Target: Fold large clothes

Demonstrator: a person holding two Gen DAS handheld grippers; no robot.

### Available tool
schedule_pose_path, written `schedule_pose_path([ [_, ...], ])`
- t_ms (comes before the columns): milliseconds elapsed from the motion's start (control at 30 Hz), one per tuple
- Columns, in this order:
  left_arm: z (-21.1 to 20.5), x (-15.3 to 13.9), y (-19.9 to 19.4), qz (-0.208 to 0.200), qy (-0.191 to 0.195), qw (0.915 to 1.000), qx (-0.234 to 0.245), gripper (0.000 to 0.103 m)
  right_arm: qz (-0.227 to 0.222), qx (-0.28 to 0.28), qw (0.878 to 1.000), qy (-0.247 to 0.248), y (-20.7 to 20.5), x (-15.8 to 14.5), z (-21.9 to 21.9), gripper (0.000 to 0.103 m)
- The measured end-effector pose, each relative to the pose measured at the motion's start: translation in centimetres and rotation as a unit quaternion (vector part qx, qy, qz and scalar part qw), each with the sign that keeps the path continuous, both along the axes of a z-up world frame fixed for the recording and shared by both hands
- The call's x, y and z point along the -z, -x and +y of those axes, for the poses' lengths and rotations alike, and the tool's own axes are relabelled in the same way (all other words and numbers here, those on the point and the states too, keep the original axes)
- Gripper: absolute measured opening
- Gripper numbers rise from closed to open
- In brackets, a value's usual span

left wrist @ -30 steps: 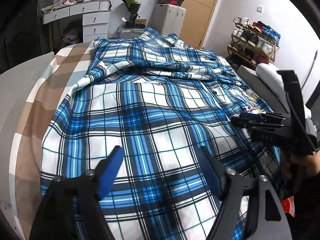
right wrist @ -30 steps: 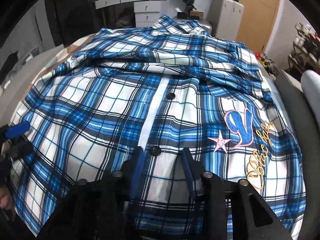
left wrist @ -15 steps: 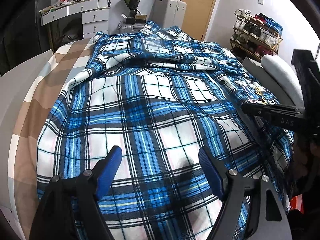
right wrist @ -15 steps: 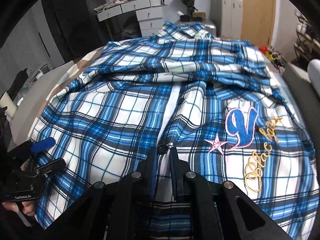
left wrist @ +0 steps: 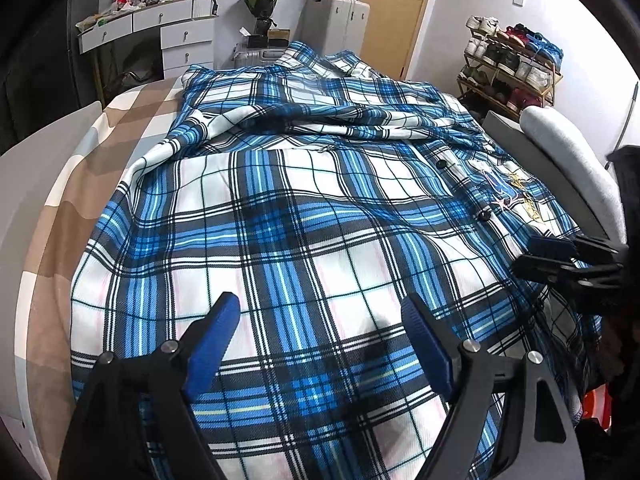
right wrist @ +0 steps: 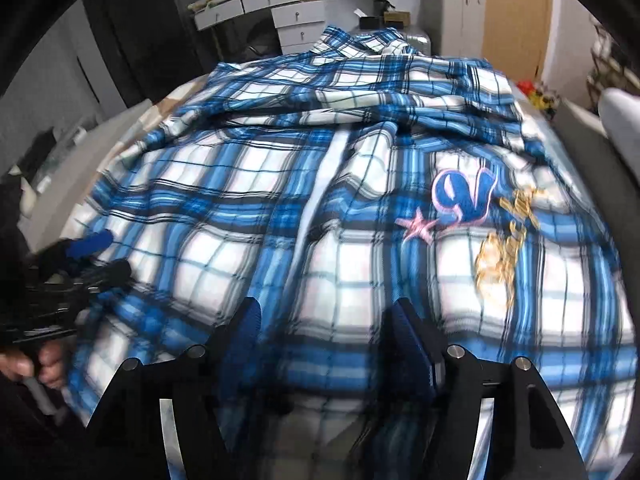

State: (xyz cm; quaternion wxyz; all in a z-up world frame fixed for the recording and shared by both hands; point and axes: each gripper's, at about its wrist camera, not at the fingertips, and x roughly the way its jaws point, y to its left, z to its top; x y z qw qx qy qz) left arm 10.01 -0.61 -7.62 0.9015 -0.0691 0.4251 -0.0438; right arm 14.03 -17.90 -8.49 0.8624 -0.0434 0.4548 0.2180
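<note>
A large blue and white plaid shirt (left wrist: 304,208) lies spread face up on the bed, collar at the far end, sleeves bunched across its middle. It fills the right wrist view (right wrist: 320,184), where its button placket and embroidered logo (right wrist: 464,196) show. My left gripper (left wrist: 320,328) is open and empty just above the shirt's near hem on the left half. My right gripper (right wrist: 324,324) is open and empty over the hem at the placket; that view is blurred. Each gripper shows in the other's view, the right (left wrist: 560,260) and the left (right wrist: 88,256).
The bed (left wrist: 52,216) has a brown and beige striped sheet bare on the left. A grey padded edge (left wrist: 560,148) runs along the right. White drawers (left wrist: 176,36), a suitcase (left wrist: 256,52), a cabinet (left wrist: 336,20) and a shoe rack (left wrist: 512,64) stand behind.
My right gripper was shut on the shirt's placket at the hem half a second ago; it has now opened and let go. My left gripper stayed open and shifted only slightly.
</note>
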Motion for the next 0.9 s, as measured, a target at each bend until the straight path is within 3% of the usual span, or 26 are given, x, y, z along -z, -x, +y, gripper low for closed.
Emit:
schedule_pose_path([
  [100, 0.0, 0.0, 0.0, 0.0, 0.0, 1.0, 0.002, 0.081, -0.01, -0.017, 0.999, -0.046, 1.3, -0.7, 0.1, 0.068],
  [200, 0.1, 0.0, 0.0, -0.001, 0.006, 1.0, 0.002, 0.081, 0.008, -0.014, 0.996, -0.086, 0.7, -0.4, 0.1, 0.056],
  [300, 0.2, 0.0, 0.0, -0.003, 0.011, 0.9999, 0.002, 0.081, 0.012, -0.01, 0.996, -0.083, -0.1, 0.0, 0.7, 0.048],
  [433, 0.2, 0.0, 0.0, -0.003, 0.012, 0.9999, 0.002, 0.081, 0.013, -0.023, 0.994, -0.107, -1.0, -0.4, 1.4, 0.047],
  [667, 0.5, -0.1, 0.1, -0.005, 0.022, 0.9997, 0.001, 0.081, 0.003, -0.021, 0.997, -0.069, -3.6, -0.3, 3.4, 0.045],
  [767, 0.6, -0.1, 0.1, -0.006, 0.026, 0.9996, 0.001, 0.081, 0.023, -0.01, 0.998, -0.065, -4.8, 0.8, 3.3, 0.03],
  [867, 0.7, -0.1, 0.1, -0.007, 0.03, 0.9995, 0.001, 0.081, 0.015, 0.004, 0.997, -0.072, -5.5, 1.0, 3.1, 0.024],
  [900, 0.8, -0.1, 0.1, -0.008, 0.032, 0.9995, 0.001, 0.081, 0.013, 0.005, 0.997, -0.074, -5.7, 1.1, 3.1, 0.012],
])
